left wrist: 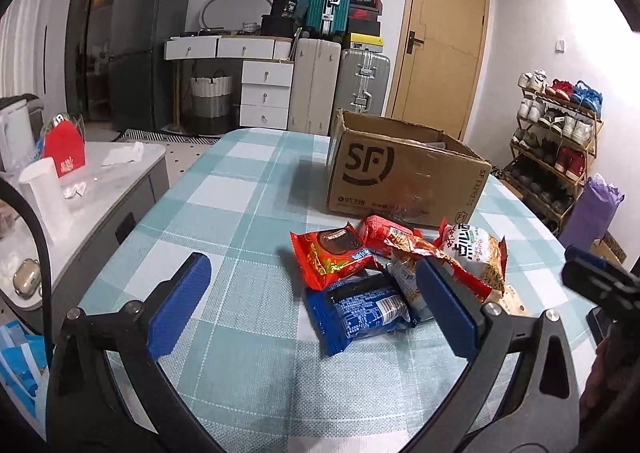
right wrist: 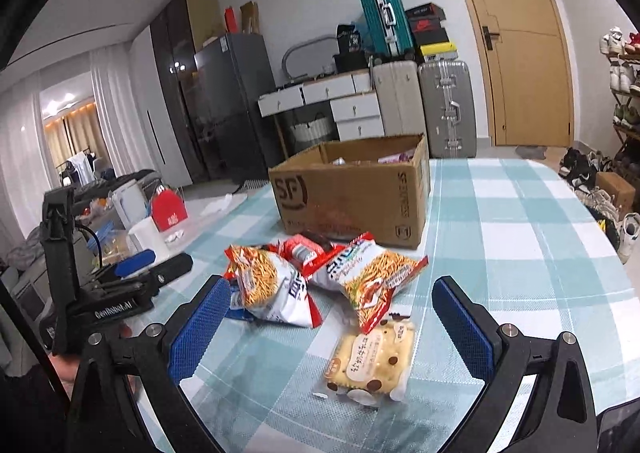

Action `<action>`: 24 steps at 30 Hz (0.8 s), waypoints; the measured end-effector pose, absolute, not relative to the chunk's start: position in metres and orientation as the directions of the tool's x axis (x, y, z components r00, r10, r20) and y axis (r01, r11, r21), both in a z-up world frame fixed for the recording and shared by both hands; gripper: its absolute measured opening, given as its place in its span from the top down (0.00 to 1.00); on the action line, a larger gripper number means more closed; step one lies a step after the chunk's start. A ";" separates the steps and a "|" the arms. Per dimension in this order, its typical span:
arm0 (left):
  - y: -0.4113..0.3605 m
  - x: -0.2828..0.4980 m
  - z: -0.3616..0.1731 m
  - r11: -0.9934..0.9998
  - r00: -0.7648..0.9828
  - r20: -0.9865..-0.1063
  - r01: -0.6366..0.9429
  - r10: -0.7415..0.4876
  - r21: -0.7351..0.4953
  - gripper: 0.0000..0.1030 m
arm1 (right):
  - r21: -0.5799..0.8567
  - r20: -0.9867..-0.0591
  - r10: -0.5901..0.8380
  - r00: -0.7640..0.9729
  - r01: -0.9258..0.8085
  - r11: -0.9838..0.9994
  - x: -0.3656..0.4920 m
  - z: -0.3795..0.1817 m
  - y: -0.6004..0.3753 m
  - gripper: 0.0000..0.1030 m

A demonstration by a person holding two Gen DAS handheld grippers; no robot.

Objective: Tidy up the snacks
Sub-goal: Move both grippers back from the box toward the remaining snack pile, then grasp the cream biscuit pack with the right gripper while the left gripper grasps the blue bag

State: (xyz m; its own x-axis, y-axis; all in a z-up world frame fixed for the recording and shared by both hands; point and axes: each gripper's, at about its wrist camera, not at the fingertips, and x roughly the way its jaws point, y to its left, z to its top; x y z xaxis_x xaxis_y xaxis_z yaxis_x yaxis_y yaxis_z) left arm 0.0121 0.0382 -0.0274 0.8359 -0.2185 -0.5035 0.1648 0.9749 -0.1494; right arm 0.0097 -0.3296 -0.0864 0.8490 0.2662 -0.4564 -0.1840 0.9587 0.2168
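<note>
Both grippers, left (left wrist: 316, 295) and right (right wrist: 332, 323), gape wide and empty over the snacks (right wrist: 320, 277) heaped mid-table (left wrist: 224, 189) (box (left wrist: 404, 177) just behind, toward the far edge).

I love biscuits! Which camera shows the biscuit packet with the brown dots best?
The right wrist view: the biscuit packet lies whole and unblocked between the open fingers. In the left wrist view only its corner peeks out behind a blue finger and the noodle snack bags.
</note>
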 end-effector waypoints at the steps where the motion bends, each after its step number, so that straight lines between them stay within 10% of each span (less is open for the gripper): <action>1: 0.040 0.012 -0.029 0.975 0.835 -0.505 0.162 -0.217 -0.152 0.01 | 0.207 -0.474 0.246 0.846 -0.164 0.964 0.012 -0.089 -0.331 0.00; 24: 0.033 0.018 -0.029 0.977 0.813 -0.541 0.162 -0.214 -0.142 0.01 | 0.173 -0.741 0.162 0.652 -0.047 0.984 0.058 -0.143 -0.331 0.01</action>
State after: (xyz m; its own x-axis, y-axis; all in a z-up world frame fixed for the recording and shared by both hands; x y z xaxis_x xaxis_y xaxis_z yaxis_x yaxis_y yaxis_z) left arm 0.0176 0.0326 -0.0287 0.8132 -0.2137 -0.5413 0.1623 0.9765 -0.1418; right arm 0.0580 -0.3306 -0.1430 0.6518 0.1619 -0.7409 -0.0474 0.9837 0.1732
